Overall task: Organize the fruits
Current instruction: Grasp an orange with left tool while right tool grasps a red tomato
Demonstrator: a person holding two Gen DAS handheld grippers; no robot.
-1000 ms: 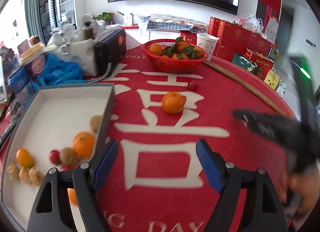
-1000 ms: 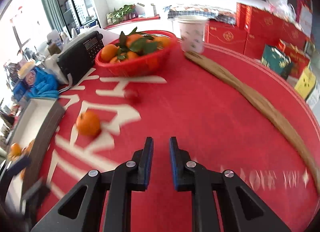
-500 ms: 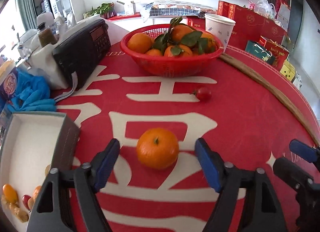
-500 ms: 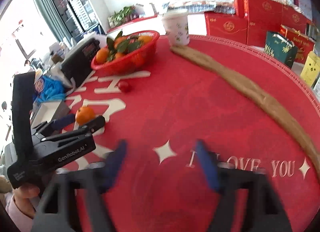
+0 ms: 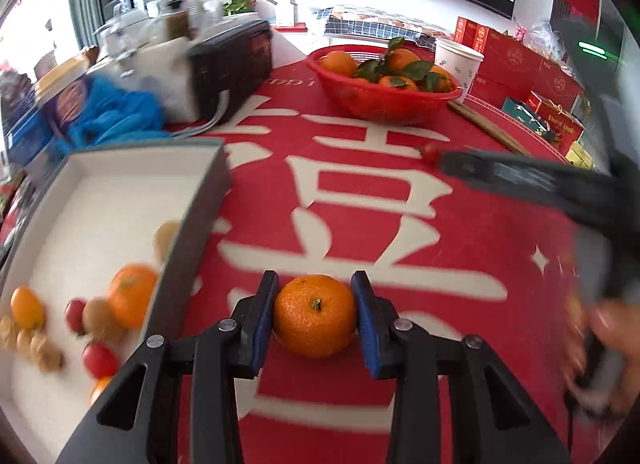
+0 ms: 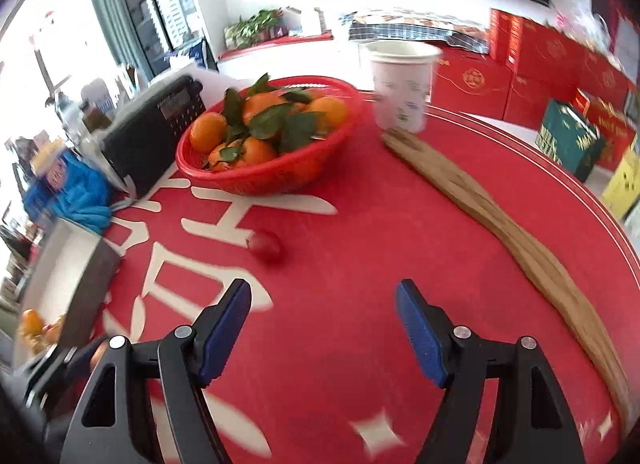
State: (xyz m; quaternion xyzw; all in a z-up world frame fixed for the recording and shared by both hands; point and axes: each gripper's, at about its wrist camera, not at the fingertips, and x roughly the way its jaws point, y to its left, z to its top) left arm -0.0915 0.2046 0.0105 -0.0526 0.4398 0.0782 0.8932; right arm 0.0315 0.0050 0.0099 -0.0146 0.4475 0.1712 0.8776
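A loose orange sits between the blue pads of my left gripper, just right of the white-lined box. The jaws are closing and both pads touch its sides. Inside the box lie another orange, small red fruits, a kiwi and walnuts. My right gripper stands open with nothing between its fingers. A cherry tomato lies on the cloth a short way ahead of it, to the left. Behind the tomato stands a red basket of leafy oranges.
A black radio and a blue cloth lie at the back left. A paper cup and a long wooden strip occupy the right. Red gift boxes stand beyond the table's round edge.
My left gripper's jaws narrowed onto the orange, and the view now sits beside the box. The right gripper went from shut to open and swung round to face the tomato and basket.
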